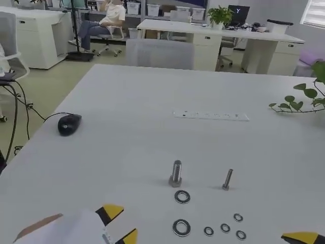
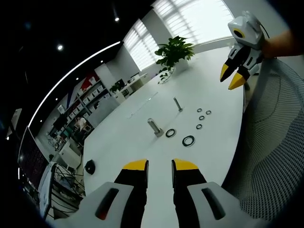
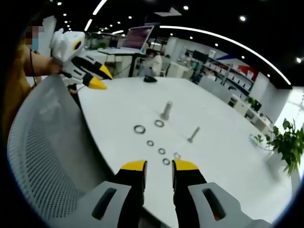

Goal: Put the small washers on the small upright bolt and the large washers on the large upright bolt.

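Left gripper (image 1: 122, 223): lower left of head view, tilted toward upper right, yellow-tipped jaws parted by a clear gap. Right gripper (image 2: 231, 77): upper right of left gripper view, tips angled downward, jaws slightly parted, white body gripped by a hand (image 2: 281, 42); one yellow tip at lower right corner of head view.

We see the steel large bolt (image 1: 175, 173) standing upright on its head, with the slimmer small bolt (image 1: 228, 179) upright to its right. Two large washers (image 1: 182, 196) lie flat in front of the large bolt, and four small washers (image 1: 225, 227) lie clustered just right of them.
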The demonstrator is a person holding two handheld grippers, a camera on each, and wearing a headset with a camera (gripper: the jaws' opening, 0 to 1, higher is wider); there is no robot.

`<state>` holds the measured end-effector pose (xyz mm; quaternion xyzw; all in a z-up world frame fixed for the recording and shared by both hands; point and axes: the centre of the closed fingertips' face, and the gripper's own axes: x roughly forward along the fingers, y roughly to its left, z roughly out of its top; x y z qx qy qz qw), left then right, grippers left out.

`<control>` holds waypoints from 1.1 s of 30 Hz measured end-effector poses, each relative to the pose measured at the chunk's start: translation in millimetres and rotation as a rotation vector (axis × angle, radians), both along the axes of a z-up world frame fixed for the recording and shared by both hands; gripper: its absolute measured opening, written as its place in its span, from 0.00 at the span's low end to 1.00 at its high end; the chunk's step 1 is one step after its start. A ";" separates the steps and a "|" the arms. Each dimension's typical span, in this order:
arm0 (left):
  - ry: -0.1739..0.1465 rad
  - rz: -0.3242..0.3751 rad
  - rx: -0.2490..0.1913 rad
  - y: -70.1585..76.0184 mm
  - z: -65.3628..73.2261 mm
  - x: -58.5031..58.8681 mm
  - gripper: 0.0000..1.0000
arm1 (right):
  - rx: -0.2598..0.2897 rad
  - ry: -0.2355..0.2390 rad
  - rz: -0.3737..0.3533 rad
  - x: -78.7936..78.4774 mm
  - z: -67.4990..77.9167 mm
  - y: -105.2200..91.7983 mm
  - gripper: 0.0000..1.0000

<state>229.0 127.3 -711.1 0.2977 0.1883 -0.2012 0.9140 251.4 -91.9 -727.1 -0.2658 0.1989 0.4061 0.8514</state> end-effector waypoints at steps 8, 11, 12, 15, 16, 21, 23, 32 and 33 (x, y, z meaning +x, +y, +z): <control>-0.005 -0.008 0.006 1.8 0.2 -0.1 0.18 | -0.014 -0.014 0.001 -2.1 0.2 2.5 0.23; -0.002 -0.006 0.004 2.2 -0.1 -0.5 0.18 | -0.009 -0.020 -0.003 -0.6 1.5 2.1 0.23; -0.006 -0.005 0.007 2.4 0.5 -0.3 0.18 | -0.011 -0.016 -0.005 -0.5 0.9 1.3 0.23; -0.004 -0.007 0.009 1.6 0.2 -0.3 0.18 | -0.015 -0.015 -0.002 -0.7 0.1 1.0 0.23; -0.003 -0.008 0.009 1.4 0.1 -0.5 0.18 | -0.011 -0.015 -0.002 -0.7 0.4 1.0 0.23; -0.001 -0.011 0.011 -0.1 -0.4 -1.1 0.18 | -0.010 -0.014 -0.003 -0.1 0.2 0.1 0.23; -0.002 -0.012 0.011 -0.5 -0.3 -1.4 0.18 | -0.009 -0.017 -0.003 -0.1 0.8 -0.2 0.23; -0.001 -0.017 0.016 -1.8 -0.8 -2.0 0.18 | -0.011 -0.026 -0.004 0.2 1.5 -0.7 0.23; 0.000 -0.015 0.013 -1.2 -0.8 -1.9 0.18 | -0.012 -0.027 -0.004 0.3 1.4 -0.7 0.23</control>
